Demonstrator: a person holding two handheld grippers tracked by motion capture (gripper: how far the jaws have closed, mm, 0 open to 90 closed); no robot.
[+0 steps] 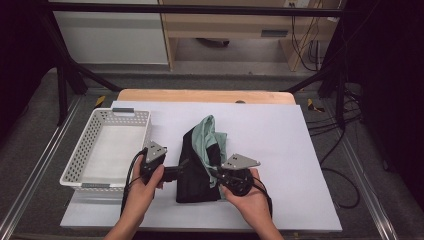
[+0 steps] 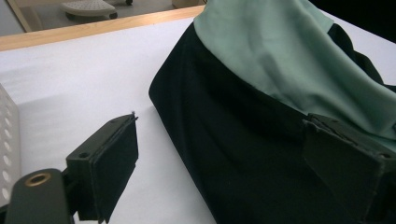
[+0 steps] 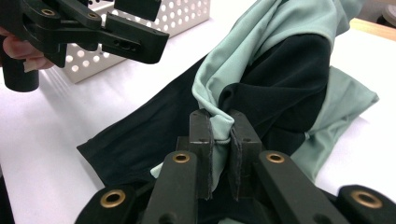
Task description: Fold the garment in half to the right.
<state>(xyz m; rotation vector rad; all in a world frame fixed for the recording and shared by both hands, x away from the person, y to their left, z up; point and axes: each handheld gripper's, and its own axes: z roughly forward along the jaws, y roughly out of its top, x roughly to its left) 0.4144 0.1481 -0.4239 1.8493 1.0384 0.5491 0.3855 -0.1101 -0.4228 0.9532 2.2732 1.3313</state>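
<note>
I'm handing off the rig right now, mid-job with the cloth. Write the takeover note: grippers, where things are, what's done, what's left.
Right gripper: shut on a fold of the green-and-black garment.
Left gripper: open, jaws either side of the garment's black edge, not clamped.
Garment: bunched mid-table on the white sheet, partly lifted at the green fold.
White basket: at the left, nothing in it.
Done: one grip taken.
Left: probably close the left gripper, then fold the garment or move it to the basket.
</note>
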